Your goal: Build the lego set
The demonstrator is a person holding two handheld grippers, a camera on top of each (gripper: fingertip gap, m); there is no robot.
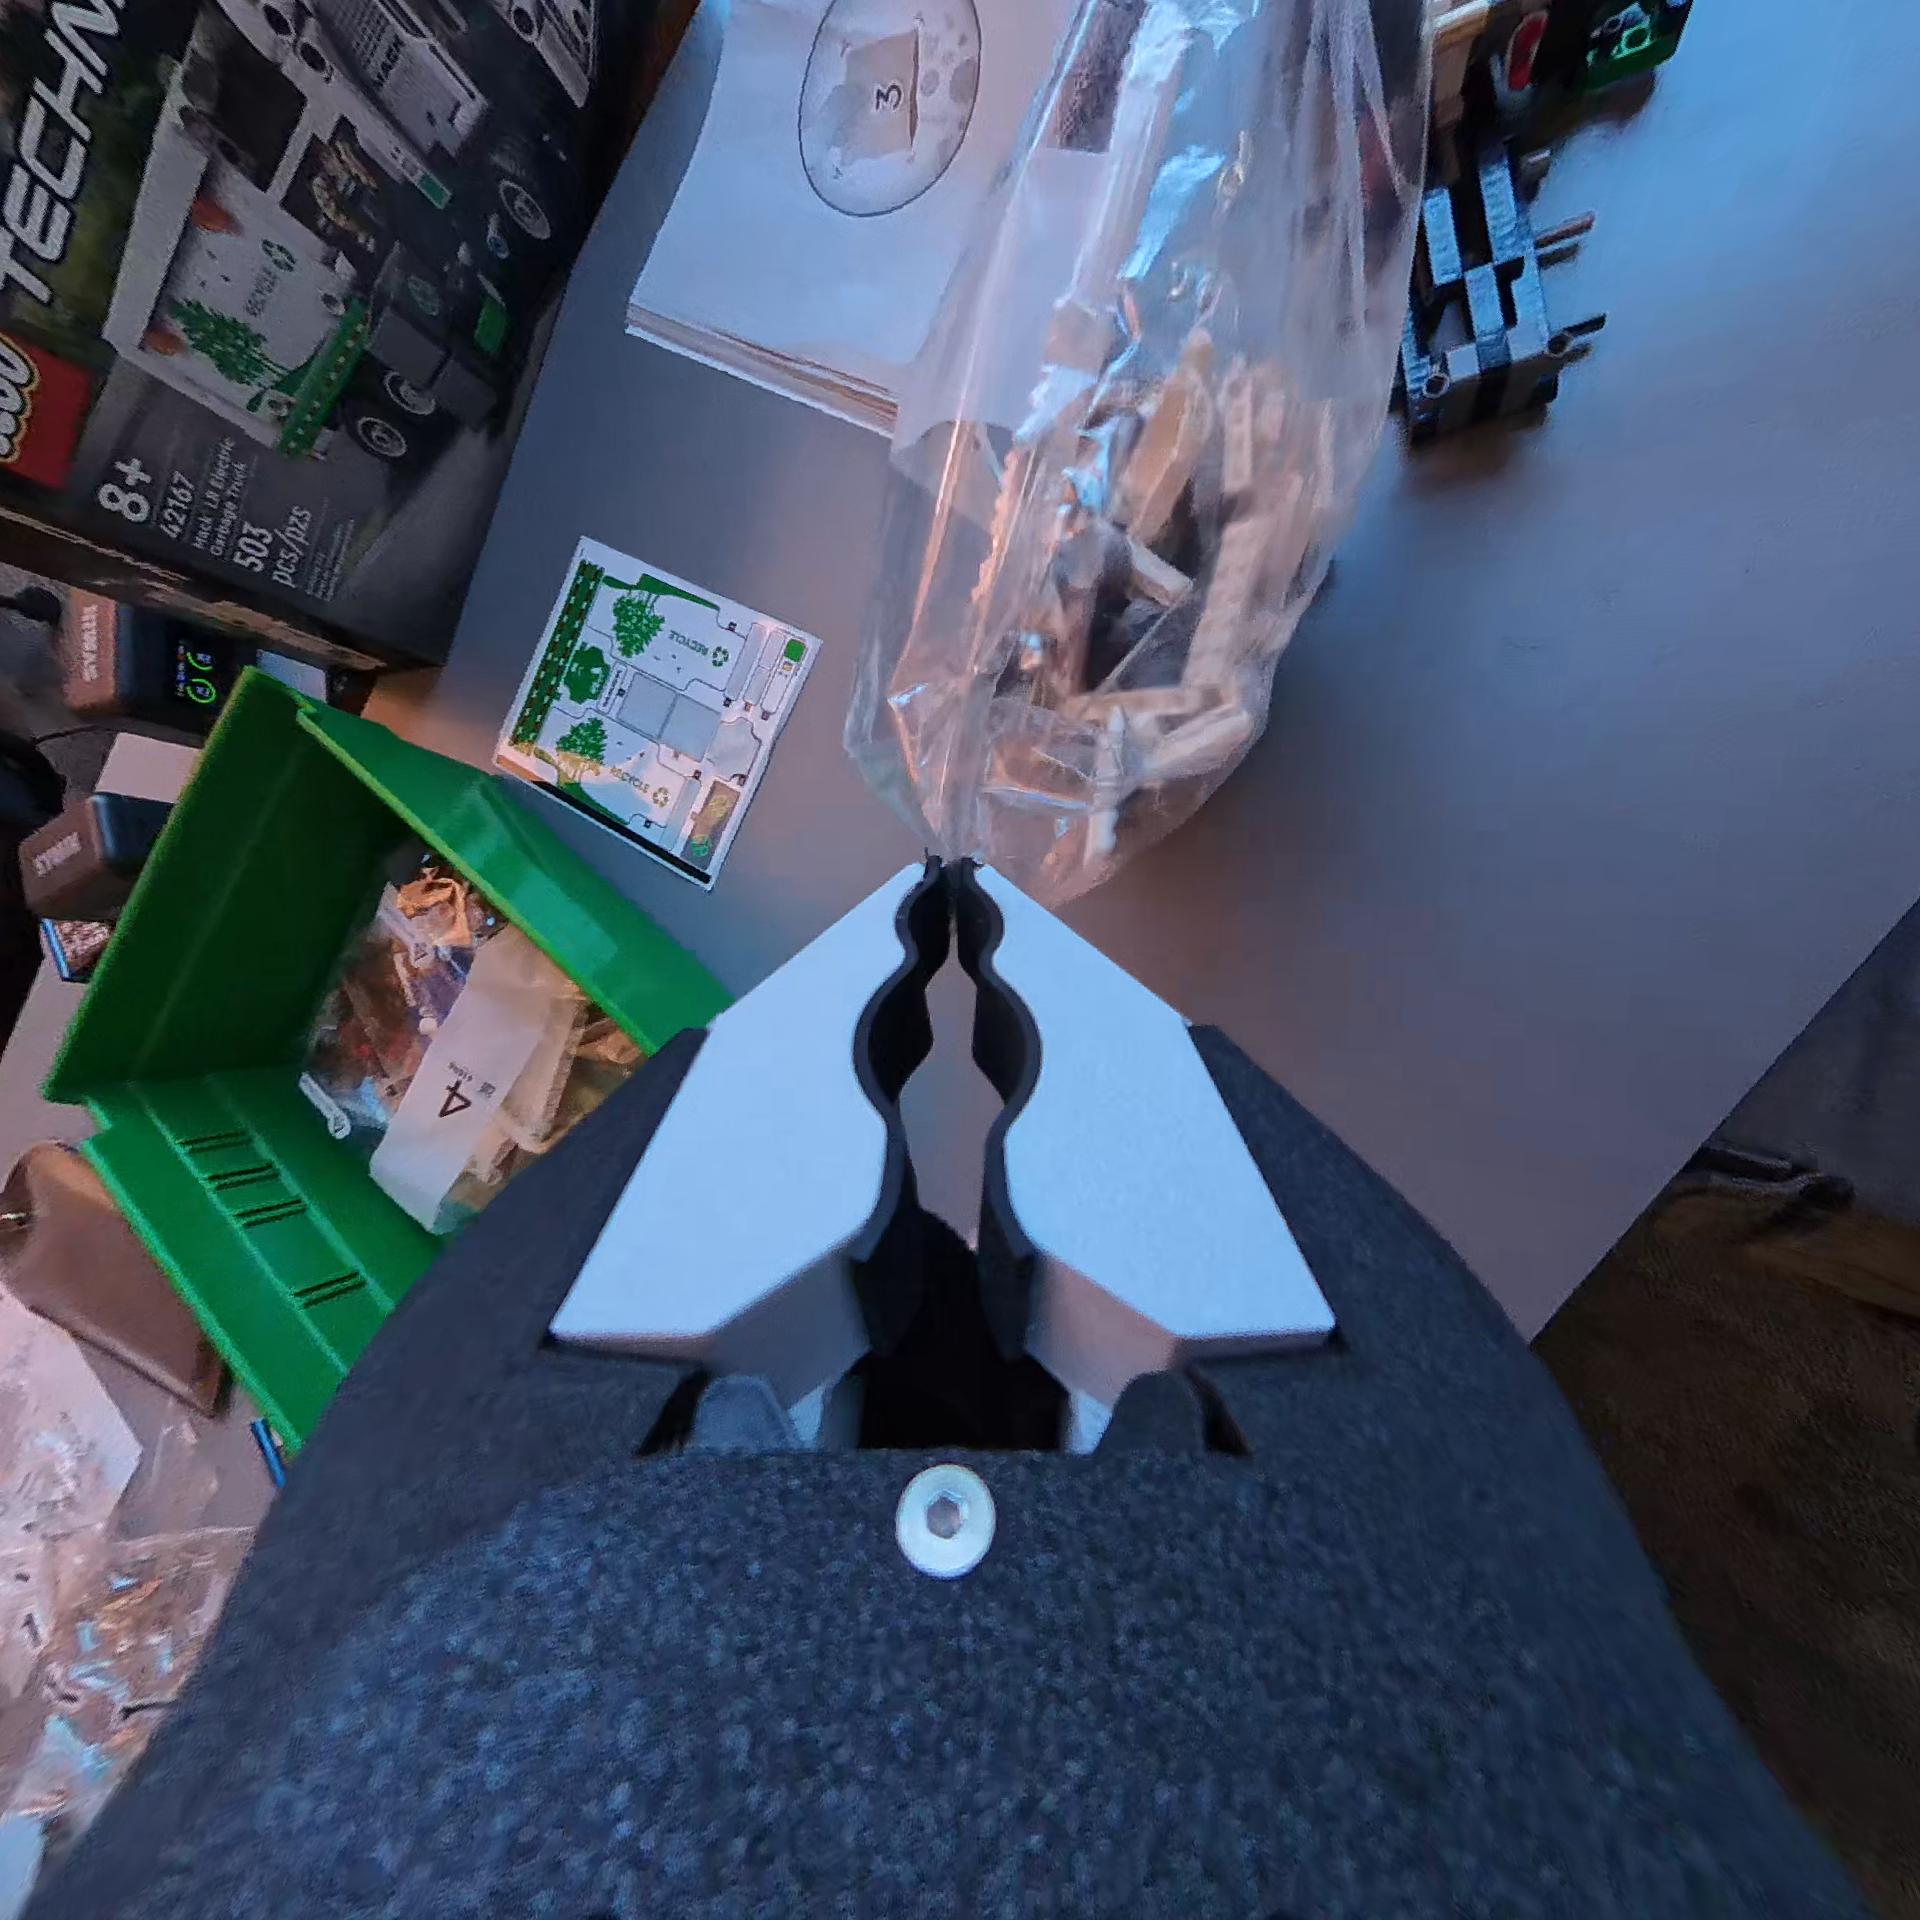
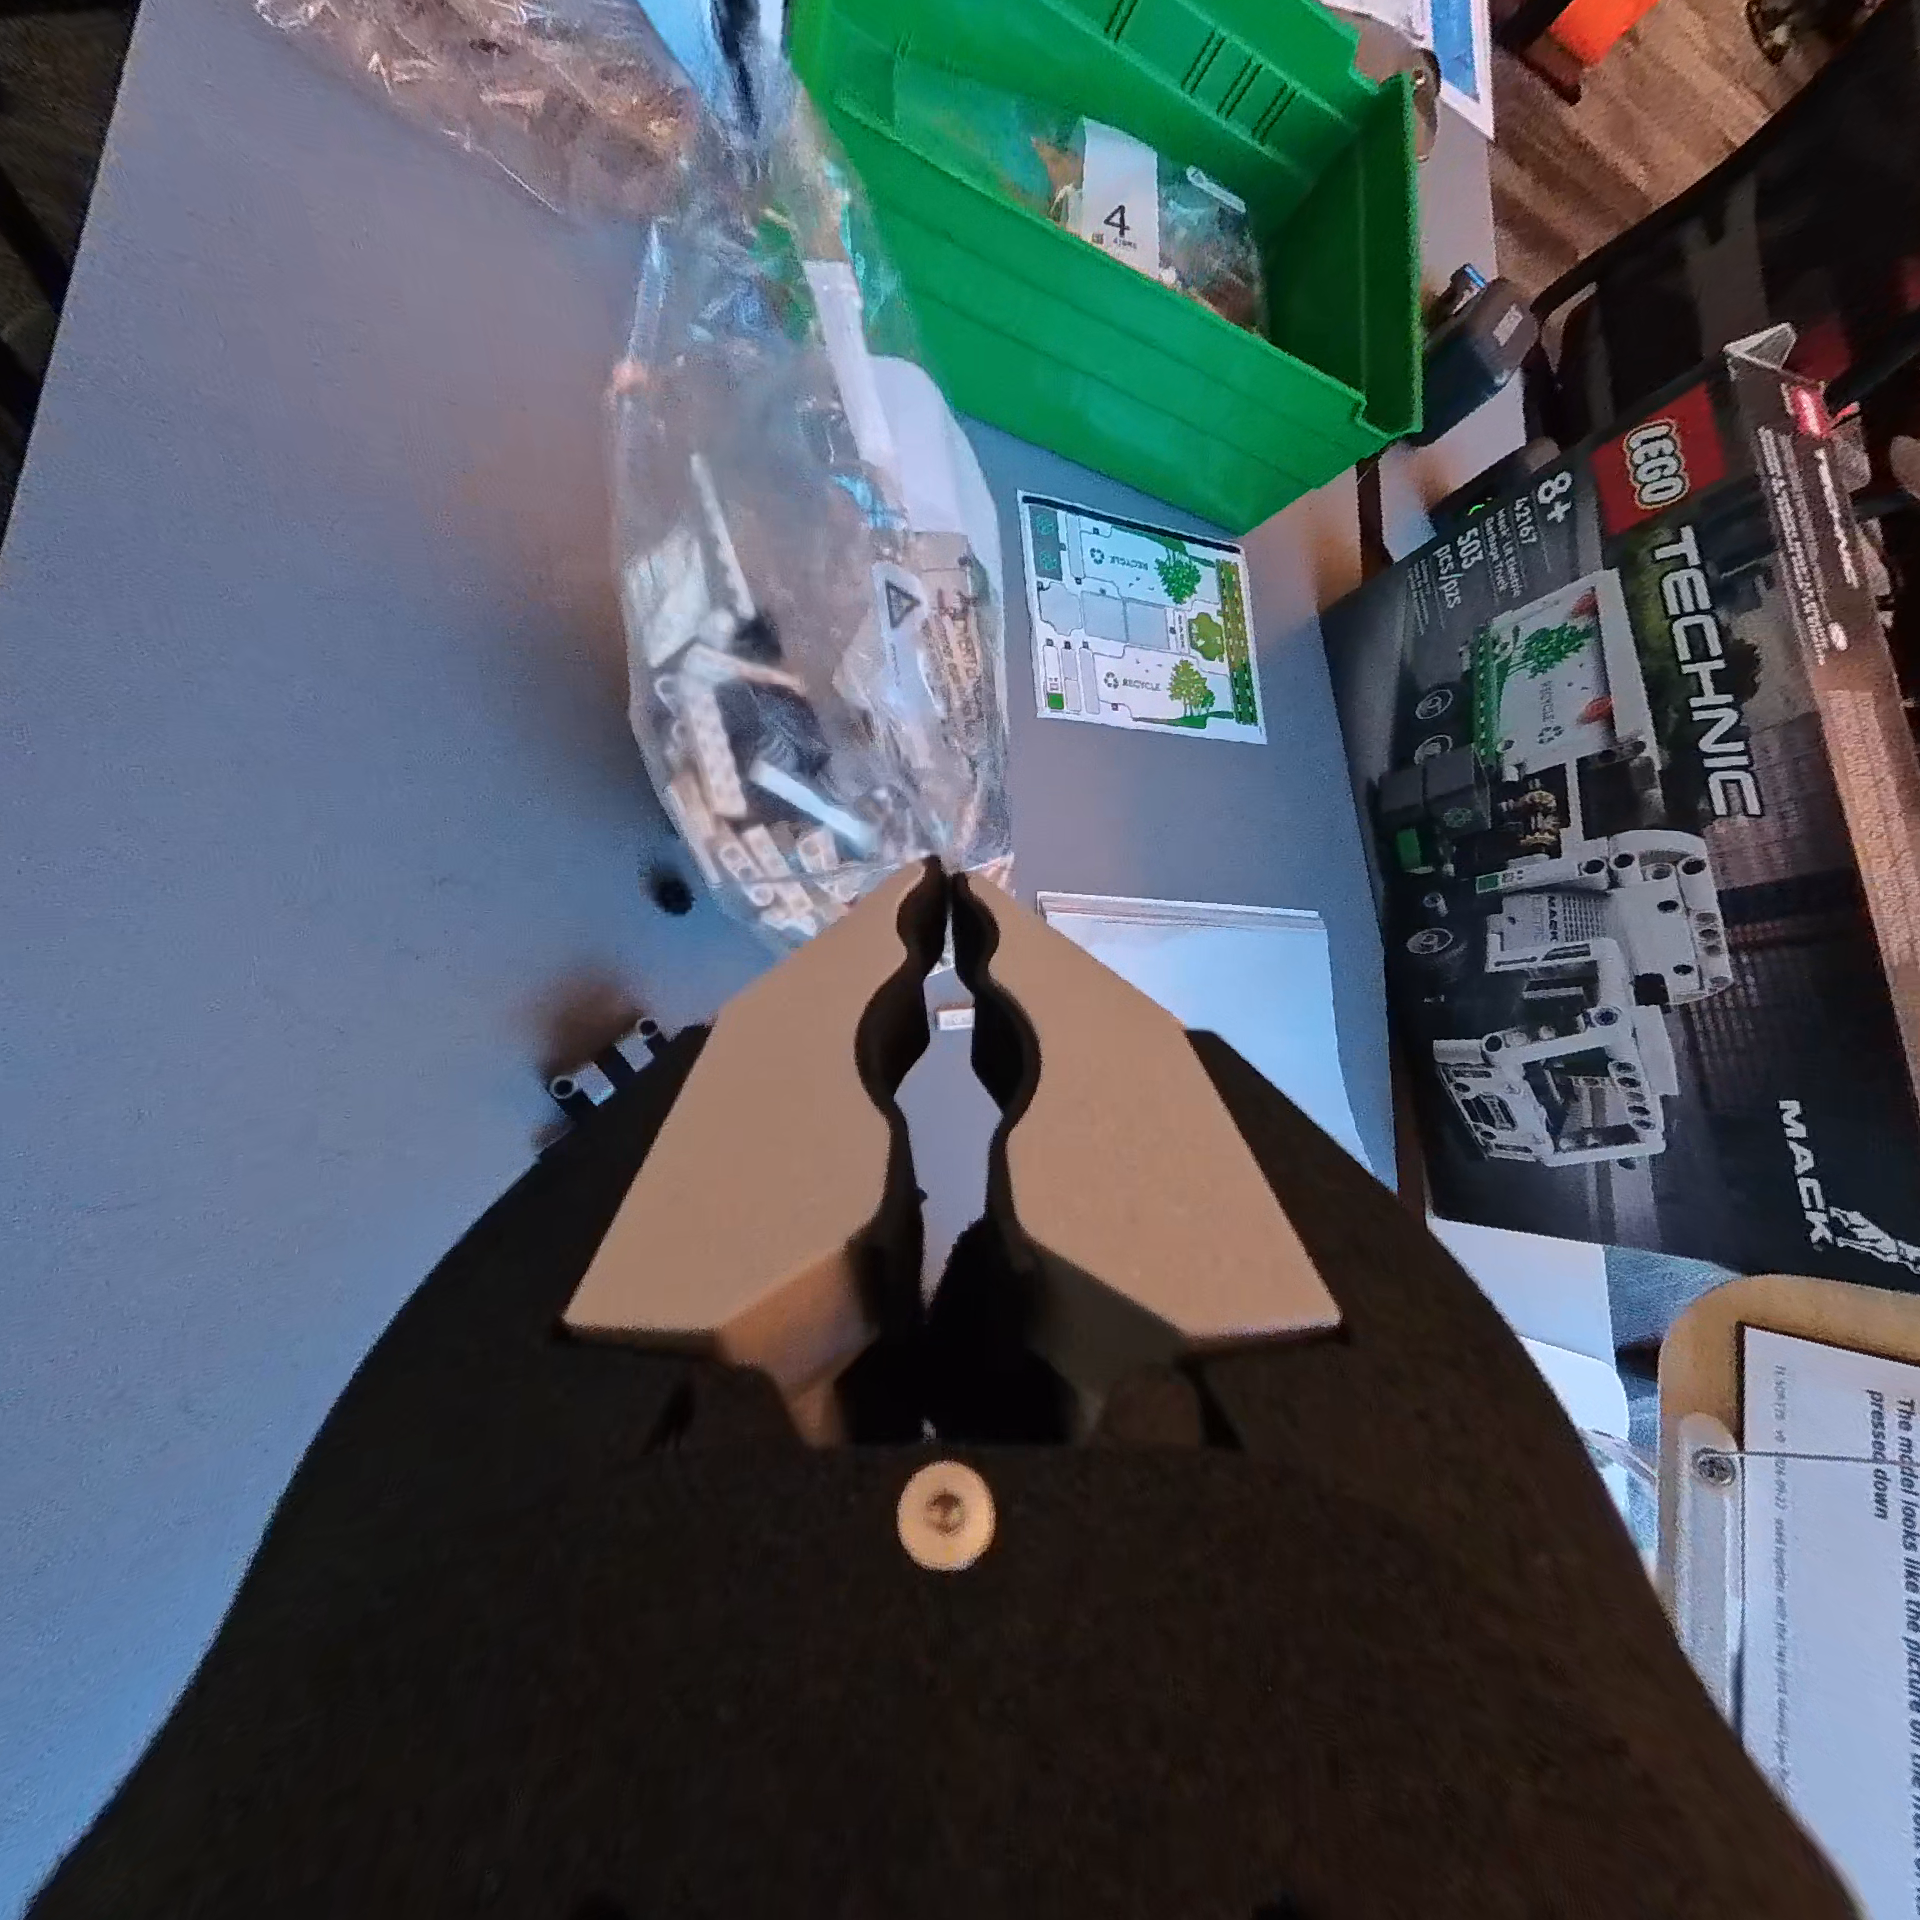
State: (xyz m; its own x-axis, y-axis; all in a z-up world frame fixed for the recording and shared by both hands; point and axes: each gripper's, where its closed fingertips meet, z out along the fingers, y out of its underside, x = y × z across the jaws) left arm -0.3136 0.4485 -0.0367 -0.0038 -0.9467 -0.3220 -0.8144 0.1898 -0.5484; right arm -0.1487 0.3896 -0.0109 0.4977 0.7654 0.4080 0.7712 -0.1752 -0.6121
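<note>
A clear plastic bag [image 1: 1122, 520] of pale and dark lego parts hangs between both grippers over the grey table. My left gripper [image 1: 951, 864] is shut on one end of the bag. My right gripper [image 2: 945, 873] is shut on the other end of the same bag [image 2: 810, 644]. A partly built dark blue and grey lego frame [image 1: 1496, 301] lies on the table at the far right in the left wrist view. A small black lego piece [image 2: 670, 891] lies on the table left of my right gripper, and part of the frame [image 2: 608, 1065] shows beside my right gripper.
A green bin [image 1: 260, 935] [image 2: 1143, 343] holds more numbered bags. A sticker sheet [image 1: 655, 707] [image 2: 1143, 623], the instruction booklet [image 1: 831, 208] and the set box [image 1: 260, 291] [image 2: 1621, 831] lie on the table. A clipboard with paper [image 2: 1808, 1558] is at lower right. The table edge [image 1: 1714, 1091] runs at right. Tip to tip, the grippers are about 20 cm apart.
</note>
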